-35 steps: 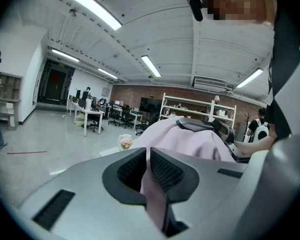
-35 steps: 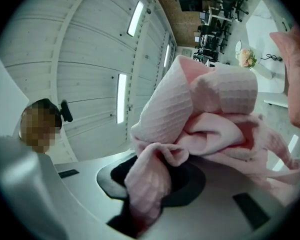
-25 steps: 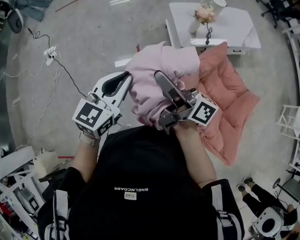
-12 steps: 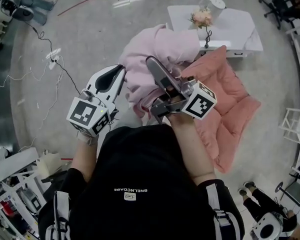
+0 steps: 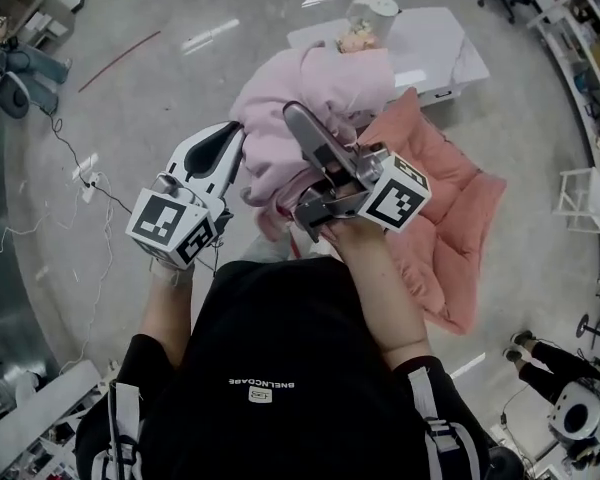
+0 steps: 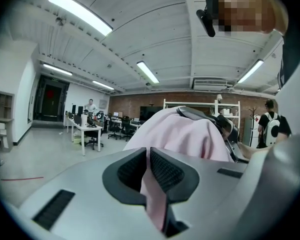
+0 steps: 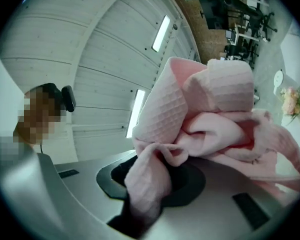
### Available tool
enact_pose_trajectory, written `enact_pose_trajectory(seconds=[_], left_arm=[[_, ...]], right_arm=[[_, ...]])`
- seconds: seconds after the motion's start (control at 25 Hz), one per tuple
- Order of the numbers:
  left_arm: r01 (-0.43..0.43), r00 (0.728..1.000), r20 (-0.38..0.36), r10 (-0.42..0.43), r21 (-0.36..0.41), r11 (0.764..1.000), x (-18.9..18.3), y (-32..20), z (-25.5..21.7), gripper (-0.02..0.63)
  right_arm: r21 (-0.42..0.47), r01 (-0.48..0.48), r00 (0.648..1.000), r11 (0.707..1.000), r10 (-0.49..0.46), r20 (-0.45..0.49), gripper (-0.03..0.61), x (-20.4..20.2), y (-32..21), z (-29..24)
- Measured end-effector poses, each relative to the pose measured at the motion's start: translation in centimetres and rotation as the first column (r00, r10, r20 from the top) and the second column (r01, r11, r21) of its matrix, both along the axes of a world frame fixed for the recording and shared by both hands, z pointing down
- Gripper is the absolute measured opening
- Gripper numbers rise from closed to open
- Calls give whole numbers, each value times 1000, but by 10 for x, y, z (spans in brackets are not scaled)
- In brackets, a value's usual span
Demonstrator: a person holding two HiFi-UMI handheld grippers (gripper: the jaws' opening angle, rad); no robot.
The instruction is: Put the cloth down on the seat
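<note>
Head view, pink cloth (image 5: 325, 80) bunched, left gripper (image 5: 234, 140) and right gripper (image 5: 294, 118) jaws pinching it

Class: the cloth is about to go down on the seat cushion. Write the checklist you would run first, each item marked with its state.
1. Left gripper shut on pink cloth: ok.
2. Right gripper shut on the cloth: ok.
3. Cloth centred over seat cushion: not ok; in the head view it hangs at the cushion's left edge.
4. Cushion bare where the cloth lands: cannot tell, partly hidden.
5. Cloth apart from flowers on white table: cannot tell.
</note>
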State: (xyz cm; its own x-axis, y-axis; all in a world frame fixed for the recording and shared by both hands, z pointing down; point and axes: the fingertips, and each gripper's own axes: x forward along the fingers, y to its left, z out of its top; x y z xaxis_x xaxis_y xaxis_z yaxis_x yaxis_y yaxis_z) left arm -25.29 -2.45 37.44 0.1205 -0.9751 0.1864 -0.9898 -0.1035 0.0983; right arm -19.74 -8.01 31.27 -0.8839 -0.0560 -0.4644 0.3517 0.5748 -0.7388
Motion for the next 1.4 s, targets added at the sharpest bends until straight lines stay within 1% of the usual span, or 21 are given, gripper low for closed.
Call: enact_pose_trajectory(seconds=[0.2, 0.36, 0.52, 0.72, 0.84, 0.96, 1.12, 1.2, 1.4], left_arm=[[-90, 996, 21, 89, 54, 994, 3, -41, -29, 15], [-175, 985, 18, 174, 108, 979, 21, -82, -51, 15], [-275, 962, 41, 271, 151, 950, 46, -124, -70, 15], [-379, 924, 36, 381, 210, 901, 87, -143, -99, 15], [-456, 887, 47, 458, 241, 857, 114, -161, -108, 15], [-539, 836, 53, 545, 259, 801, 150, -177, -116, 15], [-623, 771, 57, 634, 269, 734, 193, -182, -128, 15], [-669, 729, 56, 682, 271, 692, 217, -184, -130, 15], [-774, 611, 63, 789, 260, 578, 288, -182, -122, 15]], right_arm=[[33, -107, 994, 994, 107, 23, 132, 9, -31, -30], [84, -220, 975, 972, 218, 33, 132, 32, -63, -52], [109, -330, 944, 938, 327, 44, 132, 62, -96, -70], [158, -444, 896, 882, 440, 63, 132, 102, -101, -101], [183, -522, 852, 833, 519, 64, 132, 129, -111, -110], [203, -601, 796, 773, 602, 64, 132, 164, -120, -118], [210, -679, 727, 704, 683, 62, 132, 205, -117, -131], [214, -721, 682, 659, 729, 57, 132, 228, -115, -133], [197, -819, 556, 539, 830, 39, 132, 295, -104, -124]])
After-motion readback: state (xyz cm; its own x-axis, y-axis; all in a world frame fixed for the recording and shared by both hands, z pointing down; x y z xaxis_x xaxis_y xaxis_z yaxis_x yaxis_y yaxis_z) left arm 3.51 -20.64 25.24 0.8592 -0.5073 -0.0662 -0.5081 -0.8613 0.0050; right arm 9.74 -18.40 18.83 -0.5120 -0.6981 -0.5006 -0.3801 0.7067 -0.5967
